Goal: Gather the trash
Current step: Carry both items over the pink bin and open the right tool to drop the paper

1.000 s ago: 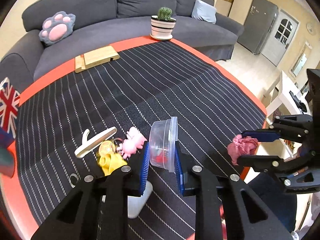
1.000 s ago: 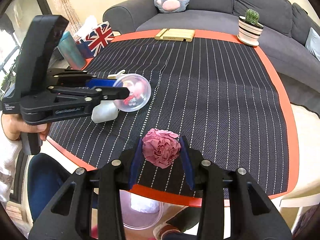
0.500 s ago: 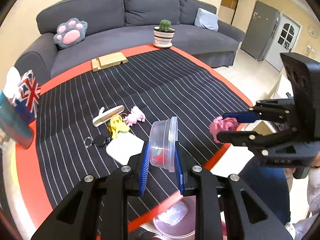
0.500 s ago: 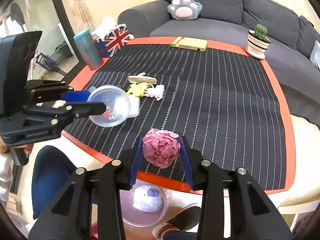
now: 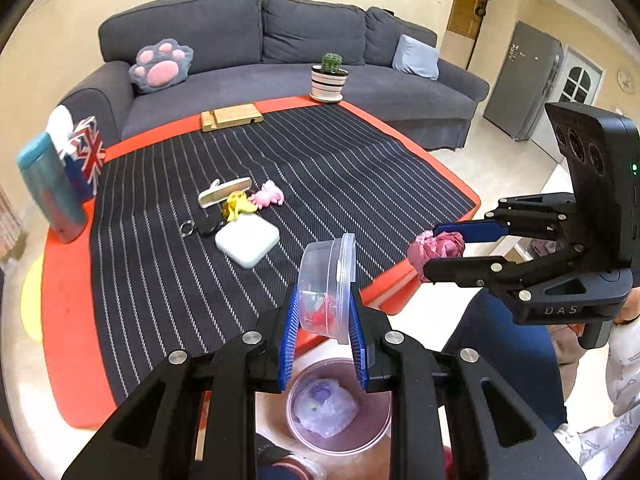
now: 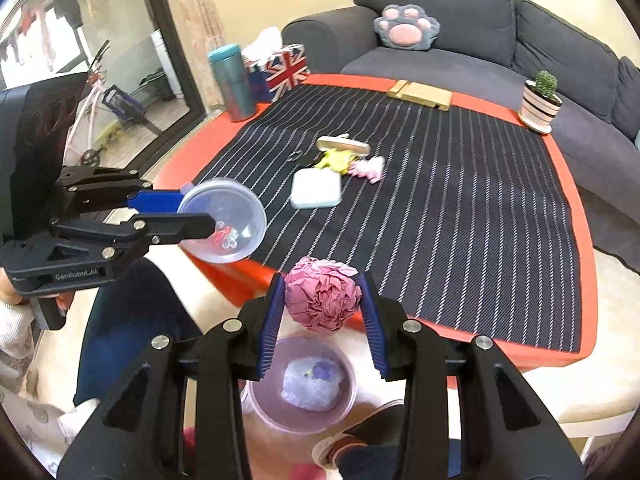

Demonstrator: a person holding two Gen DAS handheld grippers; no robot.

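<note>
- Left gripper (image 5: 323, 328): fingers clamped on a clear lidded plastic container (image 5: 326, 280) with red scraps inside. A second ago it was over the striped cloth; it has since drawn back past the near edge of the table (image 5: 64, 320) and now hangs out over the floor.
- Bin (image 5: 338, 404): a round tub on the floor just off the near edge, already holding a pale wad of waste. It lies below the left gripper, slightly nearer the person.
- Right gripper (image 6: 322, 320): fingers closed on a crumpled pink paper ball (image 6: 322, 300). It too has come off the table and, in its own view, hangs right above the bin.
- Table, toward the left half: a white flat pad (image 5: 247, 240), yellow and pink small toys (image 5: 256, 200), a cream-coloured tool and a key ring remain lying on the cloth.
- Judgement: both items have been carried from table to drop point, so release appears to be next. The pink ball looks well lined up; the container may need bringing in over the bin or it could miss the rim.
</note>
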